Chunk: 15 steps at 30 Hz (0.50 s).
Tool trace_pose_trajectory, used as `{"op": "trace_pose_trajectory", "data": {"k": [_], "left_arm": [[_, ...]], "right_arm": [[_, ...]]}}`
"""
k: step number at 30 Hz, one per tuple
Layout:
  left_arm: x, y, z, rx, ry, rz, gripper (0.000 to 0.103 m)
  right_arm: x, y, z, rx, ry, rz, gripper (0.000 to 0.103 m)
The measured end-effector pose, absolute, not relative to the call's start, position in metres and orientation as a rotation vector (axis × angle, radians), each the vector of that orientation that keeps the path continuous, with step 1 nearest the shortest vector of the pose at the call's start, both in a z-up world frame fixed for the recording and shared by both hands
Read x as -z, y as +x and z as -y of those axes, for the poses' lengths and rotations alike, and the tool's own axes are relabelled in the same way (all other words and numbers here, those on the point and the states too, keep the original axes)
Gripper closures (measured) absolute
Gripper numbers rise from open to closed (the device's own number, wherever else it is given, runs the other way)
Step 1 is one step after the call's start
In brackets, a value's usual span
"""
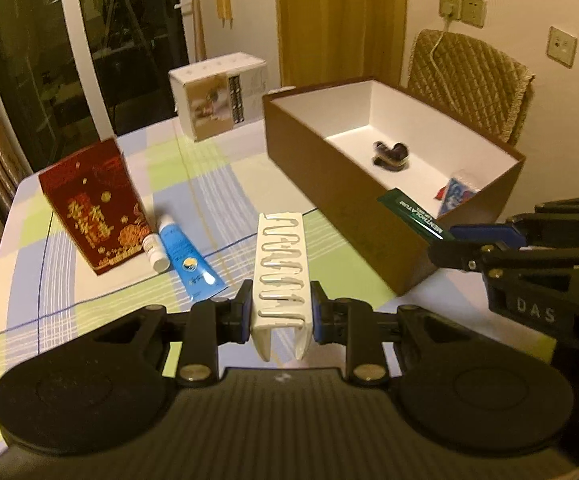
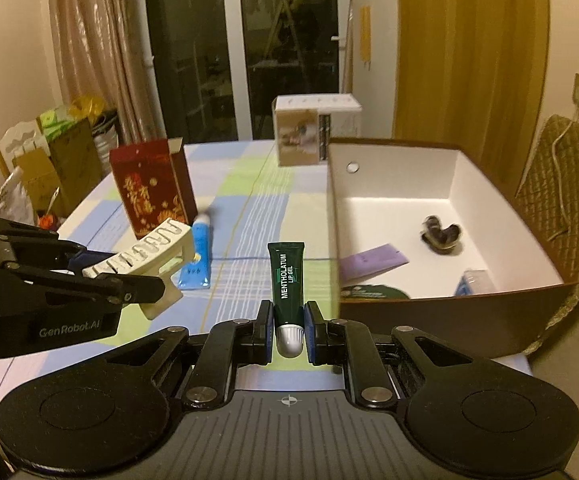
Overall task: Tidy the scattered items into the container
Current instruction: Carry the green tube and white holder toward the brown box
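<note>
While aloft: left claw [image 1: 277,312] clamped stiff, light white plastic comb-clip [image 1: 283,268] mid-body | right claw [image 2: 288,326] pinched soft, slippery dark-green lip-gel tube [image 2: 287,276] near cap | brown open box [image 1: 329,184] near.

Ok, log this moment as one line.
left gripper: shut on white clip | right gripper: shut on green tube | box: neither inside yet

left claw [image 1: 277,312]: clamped | right claw [image 2: 288,330]: clamped (both angled down)
</note>
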<state>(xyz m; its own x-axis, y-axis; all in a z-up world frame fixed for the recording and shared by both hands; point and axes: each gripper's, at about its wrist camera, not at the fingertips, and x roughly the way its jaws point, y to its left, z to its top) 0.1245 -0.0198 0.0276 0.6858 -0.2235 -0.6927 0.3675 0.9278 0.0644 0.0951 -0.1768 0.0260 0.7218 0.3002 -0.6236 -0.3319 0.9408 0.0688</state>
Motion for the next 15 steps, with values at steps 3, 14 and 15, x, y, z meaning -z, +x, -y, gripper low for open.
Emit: {"op": "trace_pose_trajectory", "data": {"k": [3, 14, 15], "left_arm": [[-0.037, 0.119, 0.032, 0.349, 0.219, -0.731, 0.080], [-0.058, 0.112, 0.072, 0.410, 0.250, -0.692, 0.080], [-0.058, 0.112, 0.075, 0.415, 0.252, -0.690, 0.080]], "right_arm": [[-0.035, 0.090, 0.188, -0.334, -0.035, -0.663, 0.085], [-0.057, 0.085, 0.227, -0.278, -0.014, -0.630, 0.085], [-0.058, 0.084, 0.230, -0.274, -0.014, -0.630, 0.085]]}}
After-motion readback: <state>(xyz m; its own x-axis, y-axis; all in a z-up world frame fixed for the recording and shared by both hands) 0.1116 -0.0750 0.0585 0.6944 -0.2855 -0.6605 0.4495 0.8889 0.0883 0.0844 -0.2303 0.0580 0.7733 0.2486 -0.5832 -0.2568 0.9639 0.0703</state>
